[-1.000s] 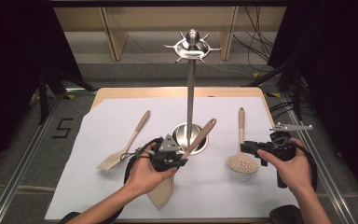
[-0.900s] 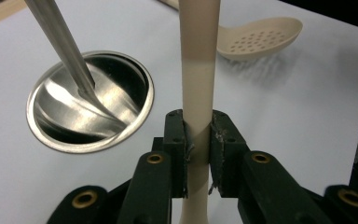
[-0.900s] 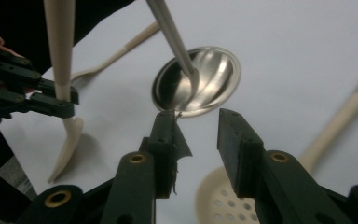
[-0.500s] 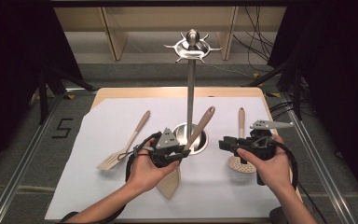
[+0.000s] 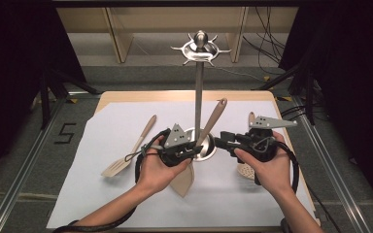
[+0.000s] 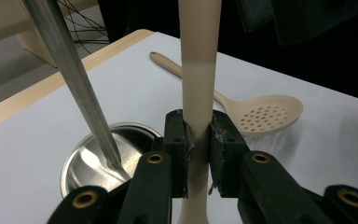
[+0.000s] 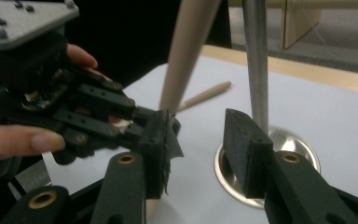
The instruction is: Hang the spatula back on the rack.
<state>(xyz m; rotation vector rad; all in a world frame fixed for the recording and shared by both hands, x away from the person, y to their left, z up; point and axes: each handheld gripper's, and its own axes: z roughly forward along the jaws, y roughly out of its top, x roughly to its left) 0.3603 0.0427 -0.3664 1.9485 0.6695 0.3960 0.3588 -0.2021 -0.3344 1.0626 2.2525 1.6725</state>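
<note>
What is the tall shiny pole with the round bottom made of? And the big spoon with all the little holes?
The tall silver pole stand with its round dish base looks like polished metal, probably steel: it gleams and mirrors the light. The pale beige spoon with holes looks matte and smooth with no wood grain, so likely plastic or silicone, though I can't be sure from its look alone.

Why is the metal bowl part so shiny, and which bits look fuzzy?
In the left gripper view, the steel base mirrors bright light beside the pole, while the clamped spatula handle is soft-edged up close; in the right gripper view, the near jaws look sharp and the far shelf blurs; in the high view, the lit white sheet contrasts with dark surroundings.
</note>
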